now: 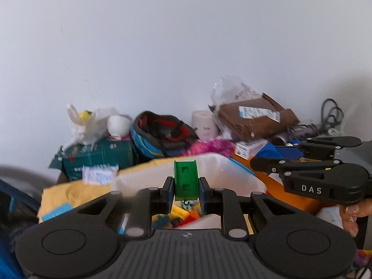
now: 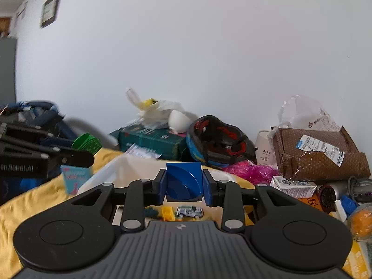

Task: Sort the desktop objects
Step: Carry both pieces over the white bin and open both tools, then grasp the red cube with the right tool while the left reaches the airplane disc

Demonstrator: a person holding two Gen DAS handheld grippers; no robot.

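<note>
Two grippers were up over the clutter, and we had each one clenched on a toy piece. Our left gripper [image 1: 186, 187] held a green block [image 1: 186, 178] upright between its jaws, at the centre of the left wrist view, above a white bin [image 1: 227, 174] whose floor showed small coloured toys under the fingers. Our right gripper [image 2: 184, 183] held a blue block [image 2: 183, 181] with a curved hollow face, pinched from both sides at the centre of the right wrist view; a small toy car [image 2: 189, 211] lay below it in the bin. In the left wrist view the right gripper [image 1: 309, 162] reached in from the right edge, with a hand [image 1: 353, 216] on its grip at lower right. In the right wrist view the left gripper [image 2: 69, 155] came in from the left edge with the green block [image 2: 87, 143] showing beyond its tip. Behind, against the white wall, we saw a green box [image 1: 97, 155], a helmet [image 1: 162, 132], pink tinsel [image 1: 209, 146] and a brown parcel [image 1: 255, 118]. A yellow cloth [image 2: 30, 200] covered the lower left.
</note>
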